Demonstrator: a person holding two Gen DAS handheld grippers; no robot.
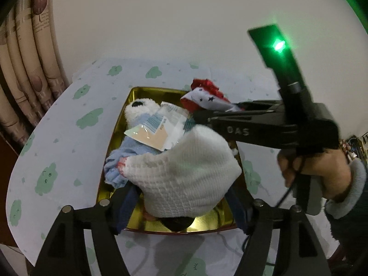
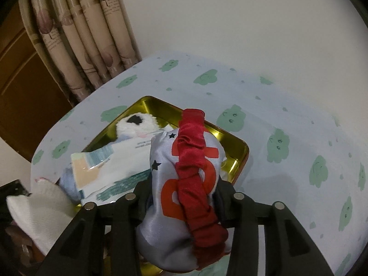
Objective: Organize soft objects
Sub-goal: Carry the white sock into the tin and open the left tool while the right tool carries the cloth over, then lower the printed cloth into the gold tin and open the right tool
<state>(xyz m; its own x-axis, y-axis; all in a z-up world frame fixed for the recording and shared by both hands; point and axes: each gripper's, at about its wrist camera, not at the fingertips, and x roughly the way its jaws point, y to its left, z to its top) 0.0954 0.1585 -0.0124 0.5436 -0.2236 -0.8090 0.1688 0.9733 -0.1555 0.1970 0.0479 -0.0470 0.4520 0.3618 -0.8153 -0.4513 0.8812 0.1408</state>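
On the cloud-print tablecloth [image 1: 69, 142] there's a gold tin tray [image 1: 119, 124] that's pretty stuffed already. Going left to right in the left wrist view: a patterned curtain [image 1: 30, 69] hangs at the far left edge, then in the tray there's a fluffy white plush [image 1: 142, 108] at the far end, a light blue cloth [image 1: 128, 151] under a clear plastic packet [image 1: 158, 126], and the white waffle-knit cloth [image 1: 188, 174] bunched up at the near end. The left gripper [image 1: 181, 207] is closed in on that waffle-knit cloth from both sides, fingers pressed into it, so it's got hold of it right over the near part of the tray.

Further right, the right gripper [image 1: 207, 115] comes in sideways, held by a hand [image 1: 317, 168] in a grey fleecy cuff, with a green light glowing on its top. It's clamped on a silky white pouch [image 2: 165, 197] with black stars, red print and a red ruffled trim. In the right wrist view that pouch fills the gap between the fingers and sits above the tray's right side, not resting in it as far as I can tell.
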